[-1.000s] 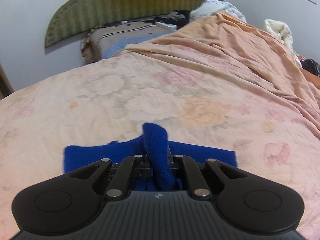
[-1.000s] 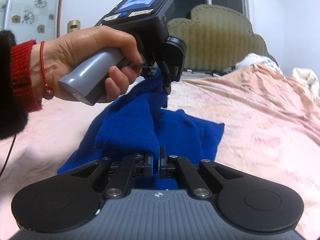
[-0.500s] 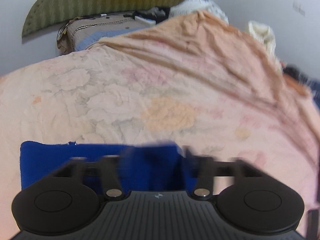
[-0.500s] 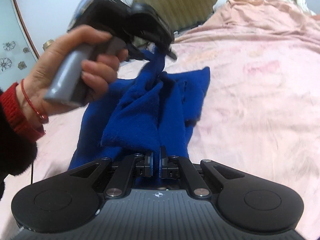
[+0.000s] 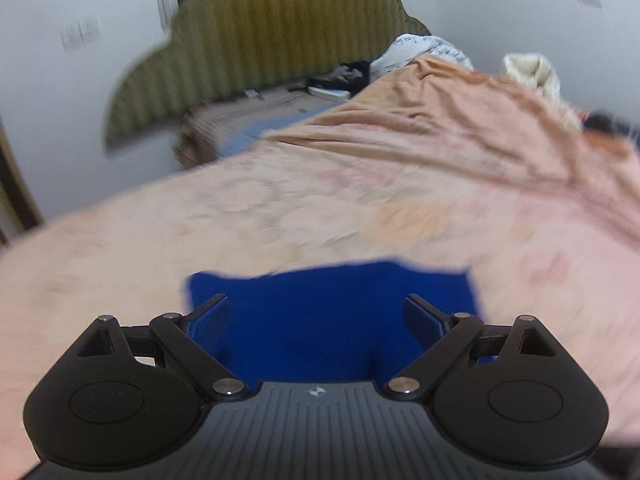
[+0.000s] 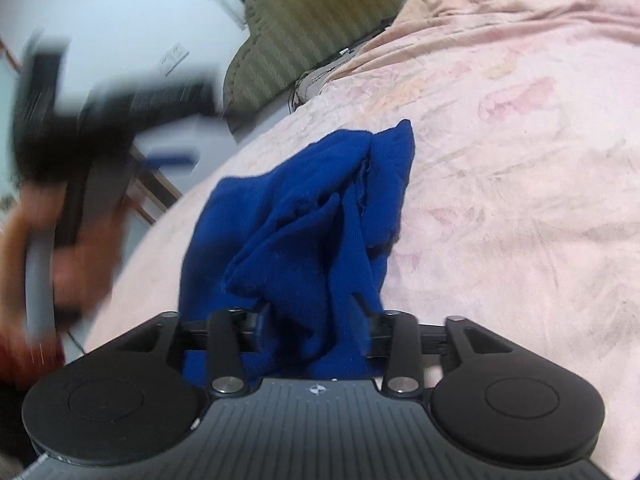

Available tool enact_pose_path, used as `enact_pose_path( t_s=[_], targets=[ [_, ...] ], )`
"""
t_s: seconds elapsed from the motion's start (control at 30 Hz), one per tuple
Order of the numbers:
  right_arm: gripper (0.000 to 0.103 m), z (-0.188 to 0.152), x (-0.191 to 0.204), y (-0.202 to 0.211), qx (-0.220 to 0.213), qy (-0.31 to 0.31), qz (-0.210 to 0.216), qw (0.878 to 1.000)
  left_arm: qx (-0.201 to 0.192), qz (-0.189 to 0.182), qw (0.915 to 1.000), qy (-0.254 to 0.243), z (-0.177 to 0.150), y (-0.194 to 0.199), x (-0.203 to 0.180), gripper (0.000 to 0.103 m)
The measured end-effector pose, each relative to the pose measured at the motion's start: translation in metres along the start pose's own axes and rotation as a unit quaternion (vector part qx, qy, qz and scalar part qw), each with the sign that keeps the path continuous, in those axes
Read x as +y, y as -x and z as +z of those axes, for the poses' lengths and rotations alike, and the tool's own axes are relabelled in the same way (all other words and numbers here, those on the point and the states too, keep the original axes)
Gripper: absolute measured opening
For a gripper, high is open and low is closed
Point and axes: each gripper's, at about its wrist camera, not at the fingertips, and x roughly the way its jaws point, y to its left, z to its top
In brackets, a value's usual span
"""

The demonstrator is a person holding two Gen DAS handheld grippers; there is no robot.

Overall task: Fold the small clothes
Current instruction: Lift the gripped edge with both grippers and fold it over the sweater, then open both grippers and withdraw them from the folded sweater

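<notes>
We see the left hand-held gripper spread wide, holding nothing, above the blue garment. Right hand-held gripper is partly spread; bunched blue garment sits between its fingers, and whether they pinch it we cannot tell. Garment lies crumpled on the bed near its left edge. Green headboard at the far end.

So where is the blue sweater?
The blue sweater lies bunched on the pink bedspread, right in front of both grippers, with the green headboard far behind.
</notes>
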Motion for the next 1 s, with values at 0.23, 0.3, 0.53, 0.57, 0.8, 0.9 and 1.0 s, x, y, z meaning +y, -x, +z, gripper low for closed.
enact_pose_path(
  t_s=[0.23, 0.3, 0.53, 0.57, 0.8, 0.9, 1.0],
  targets=[
    [0.009, 0.006, -0.039, -0.012, 0.02, -0.174, 0.047, 0.983, 0.02, 0.019, 0.9991, -0.033, -0.051, 0.025, -0.001, 0.094],
    [0.008, -0.001, -0.049, -0.009, 0.031, -0.203, 0.047, 0.977, 0.027, 0.006, 0.9993, -0.027, -0.058, 0.028, 0.001, 0.094],
    [0.016, 0.008, -0.035, 0.003, 0.07, -0.131, 0.037, 0.988, 0.017, 0.001, 0.999, -0.041, -0.07, 0.032, -0.013, 0.094],
    [0.026, 0.016, -0.028, 0.011, 0.058, -0.102, 0.027, 0.993, 0.015, 0.002, 0.999, -0.043, -0.072, 0.033, -0.015, 0.094],
    [0.057, 0.088, -0.014, -0.021, 0.008, -0.022, -0.003, 1.0, 0.036, -0.019, 0.999, -0.019, -0.082, 0.028, -0.012, 0.094],
    [0.057, 0.105, -0.019, -0.07, 0.044, -0.033, 0.002, 0.998, 0.045, -0.021, 0.9987, -0.008, -0.086, 0.028, -0.008, 0.094],
    [0.042, 0.11, -0.018, -0.096, 0.058, -0.028, -0.02, 0.998, 0.056, -0.018, 0.9983, -0.002, -0.087, 0.027, -0.005, 0.094]
  ],
)
